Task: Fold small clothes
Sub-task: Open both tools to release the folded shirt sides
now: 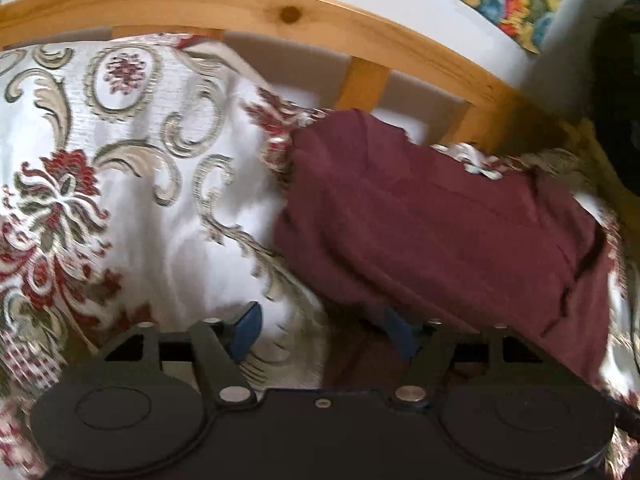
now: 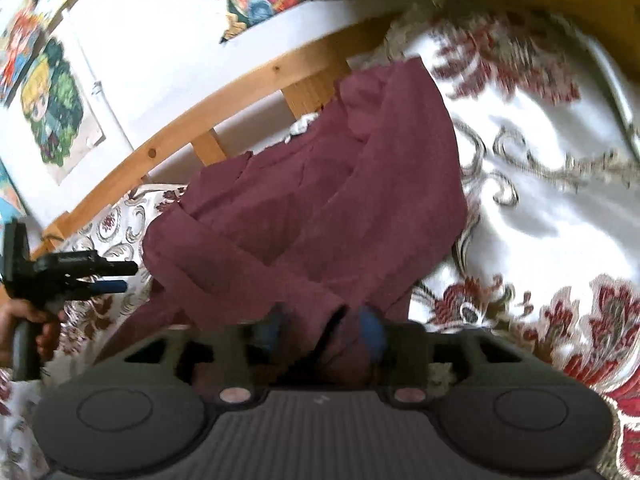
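Nearest the lens, the left gripper [image 1: 322, 330] stands with its blue pads spread, the near edge of the one maroon garment [image 1: 440, 220] lying by its right pad and not pinched. From the other wrist view, the right gripper [image 2: 320, 334] is likewise parted, cloth bunched between its pads but apparently let go. Ahead of both grippers the garment lies in overlapping layers on the patterned bedspread [image 1: 132, 168], probably set down after a fold. Beyond it runs one wooden rail [image 1: 240, 4].
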